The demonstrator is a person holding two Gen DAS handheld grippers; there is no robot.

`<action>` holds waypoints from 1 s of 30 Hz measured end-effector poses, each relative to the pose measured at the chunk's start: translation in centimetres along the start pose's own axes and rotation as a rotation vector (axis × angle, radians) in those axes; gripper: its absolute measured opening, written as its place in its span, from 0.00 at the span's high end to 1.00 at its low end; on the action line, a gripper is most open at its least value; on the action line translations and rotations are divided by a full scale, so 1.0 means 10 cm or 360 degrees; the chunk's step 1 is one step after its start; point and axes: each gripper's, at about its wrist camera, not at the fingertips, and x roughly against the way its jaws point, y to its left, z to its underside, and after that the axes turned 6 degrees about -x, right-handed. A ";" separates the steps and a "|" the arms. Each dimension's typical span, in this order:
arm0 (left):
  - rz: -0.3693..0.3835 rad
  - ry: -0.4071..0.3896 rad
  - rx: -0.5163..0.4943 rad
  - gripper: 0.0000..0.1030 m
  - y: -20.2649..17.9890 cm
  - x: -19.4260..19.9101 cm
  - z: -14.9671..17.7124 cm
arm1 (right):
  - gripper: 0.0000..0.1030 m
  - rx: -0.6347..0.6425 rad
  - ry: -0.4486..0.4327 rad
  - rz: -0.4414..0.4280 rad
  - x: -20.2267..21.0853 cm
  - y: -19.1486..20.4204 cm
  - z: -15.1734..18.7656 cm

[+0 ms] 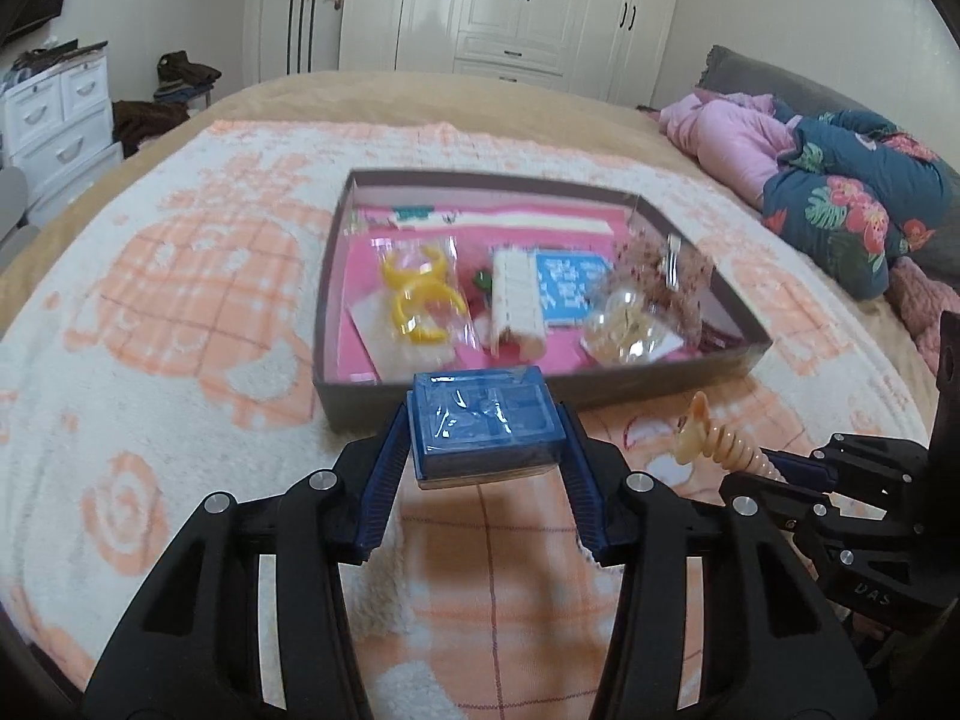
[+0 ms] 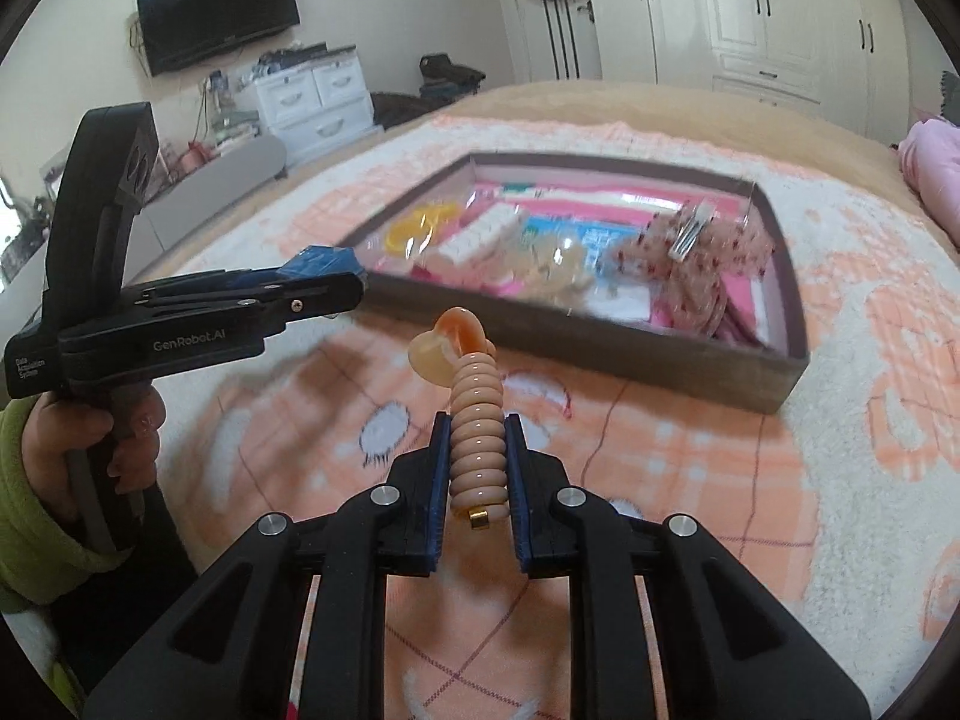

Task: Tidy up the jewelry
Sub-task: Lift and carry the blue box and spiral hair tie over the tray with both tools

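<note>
My left gripper is shut on a small blue box wrapped in plastic and holds it above the blanket, just short of the near wall of a brown tray. The tray holds yellow rings in a bag, a white beaded piece, a blue card and a floral hair clip. My right gripper is shut on a peach spiral hair tie with a heart charm, held in front of the tray. The left gripper with the blue box shows at its left.
The tray sits on an orange and white blanket on a bed. Pink and floral bedding is piled at the right. White drawers stand beyond the bed's left edge, wardrobes at the back.
</note>
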 end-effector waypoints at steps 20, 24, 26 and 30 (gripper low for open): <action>0.0037 -0.0083 -0.0029 0.61 -0.15 -0.24 -0.56 | 0.84 -0.0221 -0.0209 0.0189 0.18 -0.55 -0.49; 0.0047 -0.0074 -0.0052 0.61 -0.22 -0.35 -0.63 | 0.84 -0.0254 -0.0225 0.0227 0.14 -0.68 -0.60; 0.0051 -0.0068 -0.0062 0.61 -0.25 -0.41 -0.65 | 0.84 -0.0270 -0.0226 0.0235 0.11 -0.73 -0.65; 0.0059 -0.0047 -0.0073 0.61 -0.30 -0.53 -0.69 | 0.84 -0.0289 -0.0228 0.0262 0.04 -0.84 -0.72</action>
